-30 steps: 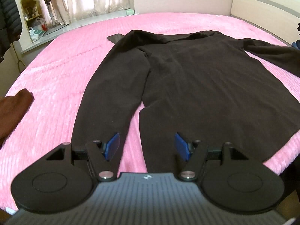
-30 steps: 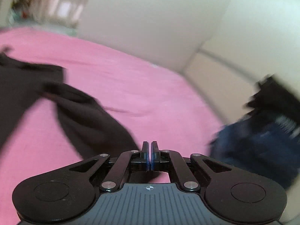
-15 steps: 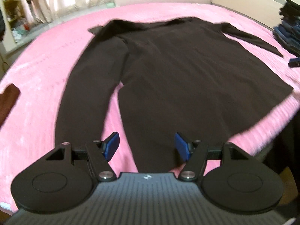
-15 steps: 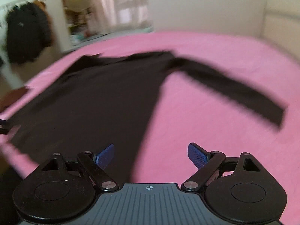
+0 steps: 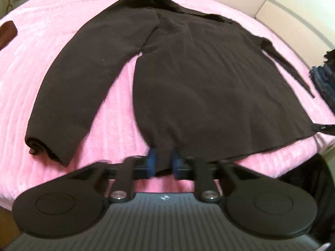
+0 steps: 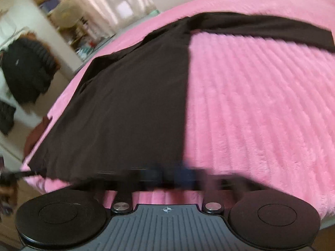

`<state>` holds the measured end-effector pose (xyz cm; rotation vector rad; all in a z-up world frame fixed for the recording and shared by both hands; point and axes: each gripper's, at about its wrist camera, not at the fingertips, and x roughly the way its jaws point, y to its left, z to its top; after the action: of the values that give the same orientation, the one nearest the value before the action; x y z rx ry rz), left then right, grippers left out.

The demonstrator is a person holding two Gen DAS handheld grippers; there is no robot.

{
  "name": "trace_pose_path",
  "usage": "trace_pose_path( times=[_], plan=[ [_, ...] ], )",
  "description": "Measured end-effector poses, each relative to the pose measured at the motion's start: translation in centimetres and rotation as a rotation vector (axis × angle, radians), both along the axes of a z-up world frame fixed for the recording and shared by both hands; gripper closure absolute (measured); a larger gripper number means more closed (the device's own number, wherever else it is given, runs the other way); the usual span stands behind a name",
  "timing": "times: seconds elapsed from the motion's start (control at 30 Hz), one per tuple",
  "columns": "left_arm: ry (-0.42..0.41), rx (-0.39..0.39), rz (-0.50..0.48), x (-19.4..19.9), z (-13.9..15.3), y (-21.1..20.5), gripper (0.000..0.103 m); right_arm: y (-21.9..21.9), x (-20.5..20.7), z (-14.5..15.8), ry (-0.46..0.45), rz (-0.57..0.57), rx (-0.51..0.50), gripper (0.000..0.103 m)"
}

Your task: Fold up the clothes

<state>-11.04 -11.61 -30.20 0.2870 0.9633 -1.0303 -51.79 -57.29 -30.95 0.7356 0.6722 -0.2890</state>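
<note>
A dark brown long-sleeved top (image 5: 199, 73) lies flat on the pink bed (image 5: 41, 41), hem toward me. Its left sleeve (image 5: 83, 83) runs down beside the body; the right sleeve (image 6: 272, 31) stretches out sideways. My left gripper (image 5: 163, 163) sits at the hem's left end, jaws closing with the fabric bunched between the blue pads. My right gripper (image 6: 170, 175), blurred, is at the hem's right corner of the top (image 6: 136, 104), jaws closing with the cloth edge between them. The right gripper's tip (image 5: 322, 128) shows at the far edge of the left wrist view.
A reddish-brown garment (image 5: 7, 32) lies at the bed's left edge. A stack of dark blue clothes (image 5: 324, 79) sits on the right by the headboard (image 5: 303, 21). A black jacket (image 6: 25, 71) hangs beyond the bed, near a fan (image 6: 65, 14).
Both grippers came down to the hem and their jaws went from wide to nearly together on the fabric. The right gripper swung round from the right sleeve side to the hem corner.
</note>
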Motion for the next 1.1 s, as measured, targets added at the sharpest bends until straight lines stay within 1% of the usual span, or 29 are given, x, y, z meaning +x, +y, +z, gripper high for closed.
trace_pose_path(
  times=[0.03,0.07,0.17,0.23,0.3,0.37,0.43,0.47,0.5,0.53,0.57,0.6,0.63,0.7,0.77,0.83,0.87,0.9,0.93,1.0,1.03,1.07,1.1],
  plan=[
    [-0.014,0.002,-0.005,0.0,0.3,0.1,0.101,-0.5,0.0,0.4,0.011,0.004,0.002,0.096],
    [-0.027,0.004,-0.010,-0.1,0.7,0.2,0.102,-0.4,-0.1,1.2,0.023,0.027,-0.014,0.097],
    [-0.059,0.008,-0.039,-1.2,2.7,1.2,0.102,0.7,-1.4,4.6,0.042,0.107,-0.075,0.097],
    [-0.078,0.008,-0.061,-2.2,3.9,2.4,0.102,1.9,-2.5,6.1,0.060,0.136,-0.104,0.097],
    [-0.066,0.022,-0.070,-3.0,3.8,3.0,0.102,3.0,-3.0,6.1,0.101,0.151,-0.143,0.097],
    [-0.064,0.063,-0.085,-3.6,2.6,3.0,0.102,3.6,-2.7,5.1,0.145,0.163,-0.175,0.097],
    [-0.056,0.085,-0.072,-3.5,1.5,2.8,0.101,3.6,-2.3,4.1,0.151,0.135,-0.171,0.096],
    [-0.053,0.092,-0.062,-3.3,1.1,2.8,0.100,3.5,-2.1,3.9,0.153,0.119,-0.177,0.094],
    [-0.055,0.101,-0.053,-3.2,0.8,2.7,0.098,3.7,-2.0,4.0,0.163,0.106,-0.207,0.074],
    [-0.084,0.116,-0.054,-3.2,1.1,2.8,0.093,4.0,-2.0,4.3,0.179,0.096,-0.254,0.058],
    [-0.112,0.122,-0.052,-3.1,1.4,3.1,0.085,4.3,-2.0,4.6,0.185,0.087,-0.306,0.025],
    [-0.154,0.130,-0.042,-2.8,1.8,3.5,0.080,4.5,-2.1,5.0,0.174,0.085,-0.344,0.021],
    [-0.196,0.138,-0.032,-2.5,2.2,3.8,0.075,4.5,-2.1,5.2,0.162,0.086,-0.354,0.021],
    [-0.292,0.169,-0.011,-1.8,2.8,4.2,0.074,4.5,-1.8,5.6,0.139,0.079,-0.341,0.021],
    [-0.392,0.215,-0.020,-1.4,2.9,4.0,0.071,4.7,-1.1,5.7,0.114,0.085,-0.339,0.021],
    [-0.448,0.234,-0.066,-1.0,2.4,3.3,0.068,5.0,0.0,5.8,0.107,0.103,-0.341,0.021],
    [-0.466,0.240,-0.086,-0.8,2.1,3.1,0.063,5.3,0.6,5.7,0.103,0.114,-0.341,0.021],
    [-0.487,0.259,-0.107,-0.7,1.4,2.6,0.062,5.5,1.1,5.7,0.099,0.126,-0.341,0.021],
    [-0.519,0.297,-0.126,-0.5,0.6,2.0,0.062,6.0,1.8,5.7,0.096,0.136,-0.344,0.021],
    [-0.579,0.357,-0.135,-0.1,-0.7,1.6,0.075,6.5,2.9,5.9,0.091,0.147,-0.351,0.021],
    [-0.595,0.363,-0.119,0.4,-0.8,1.9,0.095,6.7,3.3,6.0,0.088,0.149,-0.353,0.021],
    [-0.609,0.366,-0.103,1.0,-0.8,2.2,0.099,6.8,3.5,6.1,0.085,0.149,-0.357,0.021],
    [-0.604,0.337,-0.079,1.6,-0.1,2.6,0.099,6.7,3.6,6.1,0.082,0.149,-0.361,0.021]
  ],
)
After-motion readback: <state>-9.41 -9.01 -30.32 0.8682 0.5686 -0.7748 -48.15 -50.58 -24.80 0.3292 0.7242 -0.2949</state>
